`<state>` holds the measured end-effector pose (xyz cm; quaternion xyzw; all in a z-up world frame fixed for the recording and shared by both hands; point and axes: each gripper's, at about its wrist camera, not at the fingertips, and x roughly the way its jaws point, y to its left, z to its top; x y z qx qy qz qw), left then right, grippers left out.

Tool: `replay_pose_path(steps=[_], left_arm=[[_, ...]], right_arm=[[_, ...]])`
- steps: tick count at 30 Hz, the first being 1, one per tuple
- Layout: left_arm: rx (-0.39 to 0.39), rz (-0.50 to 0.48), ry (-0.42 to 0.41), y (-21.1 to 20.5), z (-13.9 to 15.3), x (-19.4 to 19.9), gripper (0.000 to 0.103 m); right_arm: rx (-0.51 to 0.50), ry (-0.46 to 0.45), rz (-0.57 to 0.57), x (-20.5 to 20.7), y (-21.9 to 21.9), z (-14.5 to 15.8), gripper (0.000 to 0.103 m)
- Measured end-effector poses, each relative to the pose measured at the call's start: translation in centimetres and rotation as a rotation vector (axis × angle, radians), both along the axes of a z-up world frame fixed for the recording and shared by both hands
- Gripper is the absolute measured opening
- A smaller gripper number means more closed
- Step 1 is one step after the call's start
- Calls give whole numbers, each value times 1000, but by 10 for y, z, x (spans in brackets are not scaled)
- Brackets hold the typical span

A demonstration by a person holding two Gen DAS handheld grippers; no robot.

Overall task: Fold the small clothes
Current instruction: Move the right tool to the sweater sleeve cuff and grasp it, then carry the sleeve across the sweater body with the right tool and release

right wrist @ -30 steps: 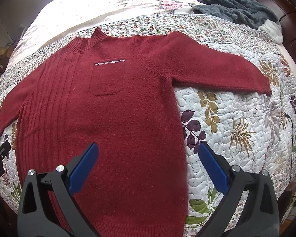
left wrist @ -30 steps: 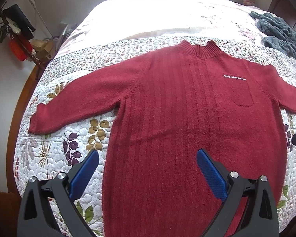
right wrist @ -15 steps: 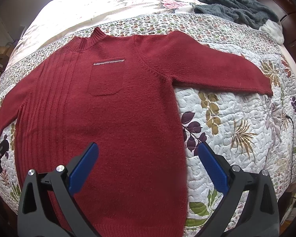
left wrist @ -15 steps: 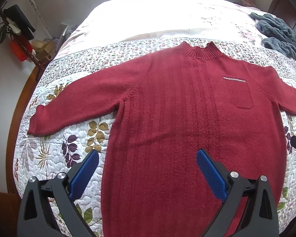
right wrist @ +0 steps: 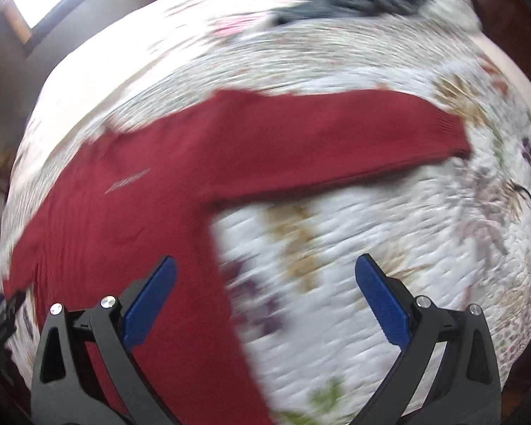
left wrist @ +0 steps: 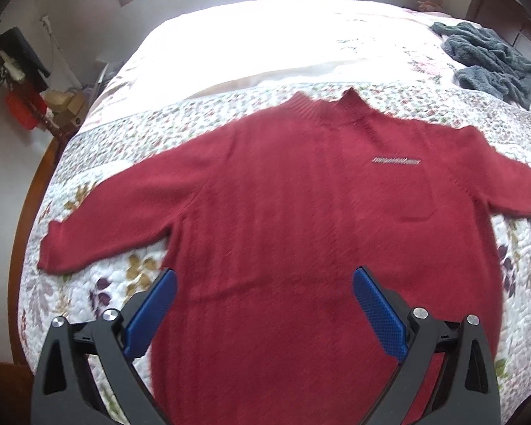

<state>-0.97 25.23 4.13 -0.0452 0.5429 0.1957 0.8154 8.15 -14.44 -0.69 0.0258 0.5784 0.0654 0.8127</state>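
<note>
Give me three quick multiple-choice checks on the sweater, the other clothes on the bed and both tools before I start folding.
1. Where is the grey garment?
A. On the sweater
B. At the far right of the bed, apart from the sweater
C. On the floor

2. What colour is the sweater?
A. Dark red
B. Grey
C. Blue

3. What state are the left tool and right tool in?
A. Both shut on a sleeve
B. Left open, right shut
C. Both open, holding nothing

Answers: 1 B, quilt shows between the two; 2 A, red across body and both sleeves; 3 C, blue pads stand wide apart in each wrist view.
</note>
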Motion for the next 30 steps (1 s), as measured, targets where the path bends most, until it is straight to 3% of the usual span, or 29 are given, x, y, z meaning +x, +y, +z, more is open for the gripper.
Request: replay_pose_path(steps=[5, 10, 17, 22, 24, 25, 28, 29, 30], left_arm=[[-17, -26, -35, -26, -2, 38, 99], [-39, -26, -43, -50, -11, 68, 99], [-50, -23, -43, -76, -22, 94, 99], [-39, -15, -38, -84, -28, 104, 99], [-38, -8, -35, -84, -30, 104, 99], [-38, -3, -32, -84, -31, 104, 99], [-40, 4, -25, -85, -34, 102, 99], [-41, 6, -23, -85, -35, 101, 99], [-43, 6, -20, -85, -35, 101, 99]], right_arm=[[-94, -18, -139, 78, -118, -7, 100], [-54, 74, -221, 141, -200, -37, 99], [-9, 208, -233, 188, -238, -89, 95], [-16, 248, -198, 195, -242, -108, 75], [-2, 236, -180, 195, -240, -106, 55], [-12, 226, -172, 195, -239, -103, 50], [-44, 206, -150, 193, -234, -97, 12], [-52, 202, -146, 192, -232, -94, 5], [-42, 195, -142, 191, -229, -90, 5]])
